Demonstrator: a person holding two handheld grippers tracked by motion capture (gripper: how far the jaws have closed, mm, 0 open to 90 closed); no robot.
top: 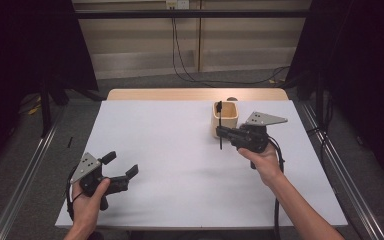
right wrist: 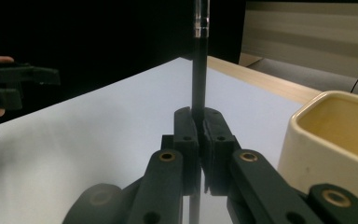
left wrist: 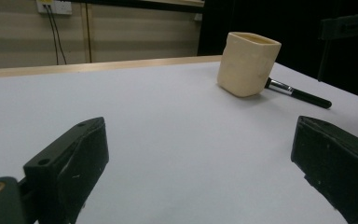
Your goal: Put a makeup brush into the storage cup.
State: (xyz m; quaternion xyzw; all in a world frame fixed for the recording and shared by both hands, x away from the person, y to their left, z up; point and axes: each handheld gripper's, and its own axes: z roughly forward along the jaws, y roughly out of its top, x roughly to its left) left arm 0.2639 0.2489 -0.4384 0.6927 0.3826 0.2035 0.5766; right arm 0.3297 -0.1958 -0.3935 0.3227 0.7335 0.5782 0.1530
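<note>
Right now the right gripper (top: 222, 132) has its jaws closed tight on a thin black brush (top: 220, 125), holding it upright just beside the cream cup (top: 225, 119), which stands toward the far right of the table (top: 170, 150). My guess is the brush is meant to go into the cup. Its grip looks narrow, so the brush could pivot or slip, and a tip caught on the rim could tilt the cup. A 2nd brush (left wrist: 298, 94) lies behind the cup. The left gripper (top: 121, 166) hangs wide open, holding nothing, near the front left corner.
</note>
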